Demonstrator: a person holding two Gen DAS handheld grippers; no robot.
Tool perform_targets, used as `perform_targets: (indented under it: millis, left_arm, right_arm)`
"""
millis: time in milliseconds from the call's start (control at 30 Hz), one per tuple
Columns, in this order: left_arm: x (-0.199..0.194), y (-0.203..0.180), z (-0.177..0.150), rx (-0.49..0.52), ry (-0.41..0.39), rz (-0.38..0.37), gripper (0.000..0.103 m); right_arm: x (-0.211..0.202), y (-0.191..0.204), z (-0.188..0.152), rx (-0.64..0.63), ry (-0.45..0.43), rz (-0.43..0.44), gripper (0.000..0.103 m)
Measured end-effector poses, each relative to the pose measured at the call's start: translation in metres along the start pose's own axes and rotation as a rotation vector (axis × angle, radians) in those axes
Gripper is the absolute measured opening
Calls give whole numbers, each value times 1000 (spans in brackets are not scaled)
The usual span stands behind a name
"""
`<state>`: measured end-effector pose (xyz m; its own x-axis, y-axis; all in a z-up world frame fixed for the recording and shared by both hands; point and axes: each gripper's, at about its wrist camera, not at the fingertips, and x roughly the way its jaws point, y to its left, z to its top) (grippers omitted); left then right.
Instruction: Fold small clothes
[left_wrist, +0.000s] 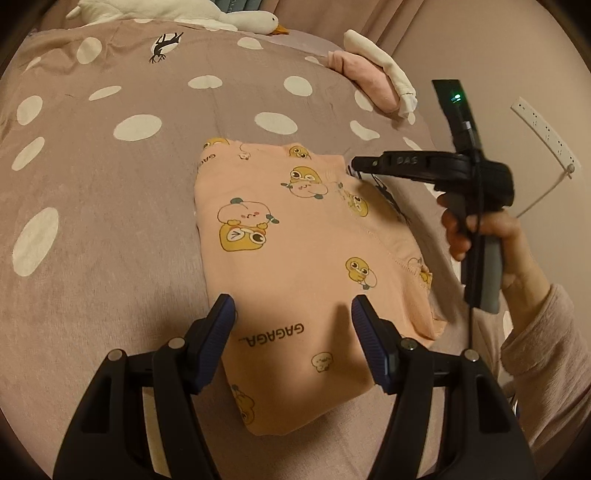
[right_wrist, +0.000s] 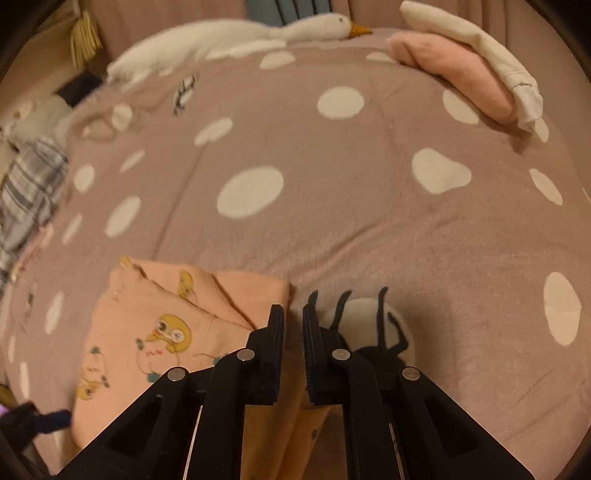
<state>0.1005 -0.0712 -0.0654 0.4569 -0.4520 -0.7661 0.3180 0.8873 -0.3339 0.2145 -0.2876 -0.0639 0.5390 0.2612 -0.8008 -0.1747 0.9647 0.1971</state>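
A peach garment (left_wrist: 295, 236) printed with yellow cartoon figures lies folded into a rough rectangle on the mauve bedspread with white dots (left_wrist: 110, 184). My left gripper (left_wrist: 293, 317) hovers over the garment's near end, open, with its blue pads apart and nothing pinched. A hand holds my right gripper (left_wrist: 352, 162) at the garment's far right corner. In the right wrist view the right gripper (right_wrist: 293, 314) is shut with nothing visible between its tips. The garment (right_wrist: 155, 332) lies below and left of it.
A folded pink and white clothes pile (right_wrist: 461, 70) sits at the bed's back right. A white goose plush (right_wrist: 295, 29) lies along the far edge. Plaid cloth (right_wrist: 26, 192) lies at the left side. A white power strip (left_wrist: 543, 129) hangs at the right.
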Motion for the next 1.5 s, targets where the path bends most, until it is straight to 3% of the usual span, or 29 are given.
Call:
perform_targets:
  millis: [167, 300, 400, 433, 467, 600, 767, 933, 1100, 1167, 1400, 1500]
  left_arm:
    - [2, 2, 2, -17, 5, -6, 65]
    - [3, 2, 0, -8, 10, 4, 65]
    - [4, 1, -1, -8, 17, 18, 65]
    - [3, 1, -2, -6, 17, 21, 65]
    - [2, 0, -2, -1, 15, 25, 65]
    - [-1, -1, -6, 6, 17, 38, 65]
    - [-1, -2, -10, 6, 20, 49, 65]
    - [-1, -2, -12, 9, 25, 59, 66]
    - [0, -1, -15, 8, 35, 75, 65]
    - [1, 1, -18, 3, 46, 81, 66]
    - [-2, 14, -31, -48, 74, 71, 64]
    - [-5, 19, -32, -97, 68, 48, 62]
  right_arm:
    - [1, -2, 2, -38, 32, 30, 9]
    - [8, 17, -7, -91, 56, 122, 9]
    - [25, 28, -13, -153, 91, -25, 9]
    - [27, 26, -13, -132, 85, -32, 9]
    - [24, 23, -12, -106, 71, -33, 9]
    - [5, 22, -13, -94, 2, -186, 9]
    - [-40, 41, -35, -118, -77, -16, 9]
    - [-51, 59, -66, -132, -58, 97, 9]
    - [-29, 53, -84, -139, 26, 20, 9]
    - [-28, 43, -89, -99, 37, 31, 9]
    - [-55, 36, -105, -31, -10, 49, 11]
    - [-76, 53, -118, -59, -59, 125, 14]
